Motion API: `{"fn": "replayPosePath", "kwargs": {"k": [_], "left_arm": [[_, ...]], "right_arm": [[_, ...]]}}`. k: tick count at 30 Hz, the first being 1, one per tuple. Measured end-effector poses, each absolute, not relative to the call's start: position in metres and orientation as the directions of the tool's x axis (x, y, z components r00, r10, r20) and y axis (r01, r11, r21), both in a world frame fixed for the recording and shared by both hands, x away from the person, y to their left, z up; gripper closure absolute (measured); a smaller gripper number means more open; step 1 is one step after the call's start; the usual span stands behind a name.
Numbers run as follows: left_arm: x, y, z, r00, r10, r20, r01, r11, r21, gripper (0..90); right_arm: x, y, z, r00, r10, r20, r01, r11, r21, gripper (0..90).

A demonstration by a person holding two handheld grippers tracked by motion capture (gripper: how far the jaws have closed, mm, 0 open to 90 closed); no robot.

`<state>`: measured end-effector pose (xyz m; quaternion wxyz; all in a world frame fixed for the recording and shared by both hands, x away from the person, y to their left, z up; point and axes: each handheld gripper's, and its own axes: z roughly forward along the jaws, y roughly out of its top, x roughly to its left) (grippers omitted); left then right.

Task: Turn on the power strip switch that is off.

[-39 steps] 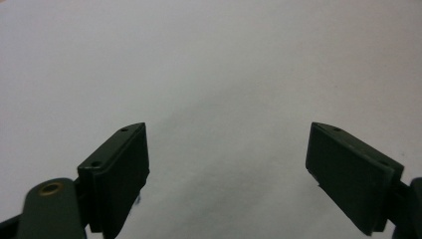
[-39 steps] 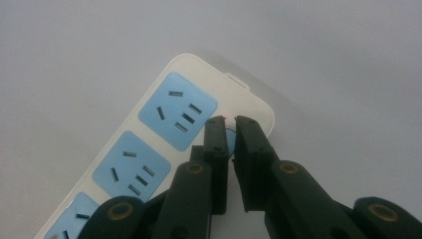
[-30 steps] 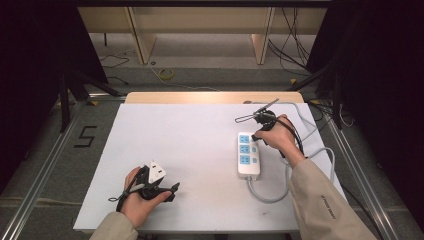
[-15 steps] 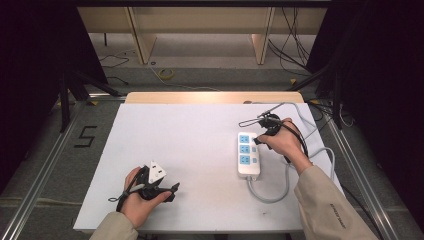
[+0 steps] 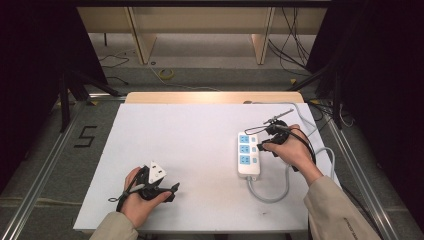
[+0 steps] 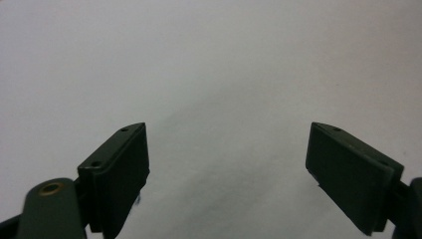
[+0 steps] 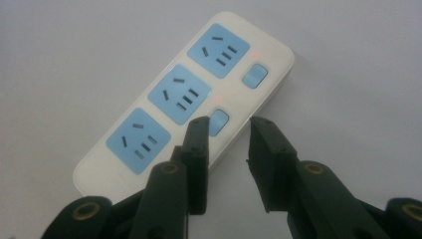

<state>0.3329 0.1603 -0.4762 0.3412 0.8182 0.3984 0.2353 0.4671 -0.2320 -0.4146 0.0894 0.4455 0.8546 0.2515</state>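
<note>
Power strip is lying flat on the white table, toward the right side, long axis running front to back. Three blue sockets and blue switch buttons are facing up; small red lights are glowing beside two switches in the right gripper view. Its grey cord is leaving the near end, looping on the table toward the person's right arm.

Right gripper is sitting just beside the strip's right edge, approx. level w/ the middle switch. Jaws have just been opening; they are standing partly apart, gap narrow. In the right gripper view the tips are hovering over the strip's edge at that switch, one tip overlapping it. Nothing is clamped between the pads. Whether a tip is touching the casing: cannot tell.

Left gripper is resting in the left hand at the table's near left, well apart from the strip. Its jaws are standing wide open over bare table, holding nothing. Grey three-cornered plate is showing on top.
</note>
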Motion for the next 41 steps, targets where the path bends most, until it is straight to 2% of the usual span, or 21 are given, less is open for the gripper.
{"fn": "replayPosePath", "kwargs": {"k": [11, 20, 33, 41], "left_arm": [[0.333, 0.16, -0.476, 0.57, 0.814, 0.113, 0.491, -0.448, 0.747, 17.1], [0.333, 0.16, -0.477, 0.57, 0.814, 0.112, 0.493, -0.448, 0.746, 17.1], [0.333, 0.16, -0.477, 0.565, 0.817, 0.112, 0.497, -0.445, 0.745, 17.0], [0.335, 0.163, -0.479, 0.557, 0.825, 0.1, 0.504, -0.431, 0.748, 15.9]], "right_arm": [[0.447, -0.237, -0.419, -0.599, 0.796, 0.092, 0.702, 0.466, 0.539, 65.1], [0.425, -0.242, -0.421, -0.61, 0.786, 0.098, 0.666, 0.442, 0.601, 58.7], [0.375, -0.257, -0.436, -0.657, 0.746, 0.108, 0.593, 0.424, 0.685, 51.7], [0.367, -0.262, -0.439, -0.661, 0.742, 0.112, 0.574, 0.404, 0.712, 48.8]]}}
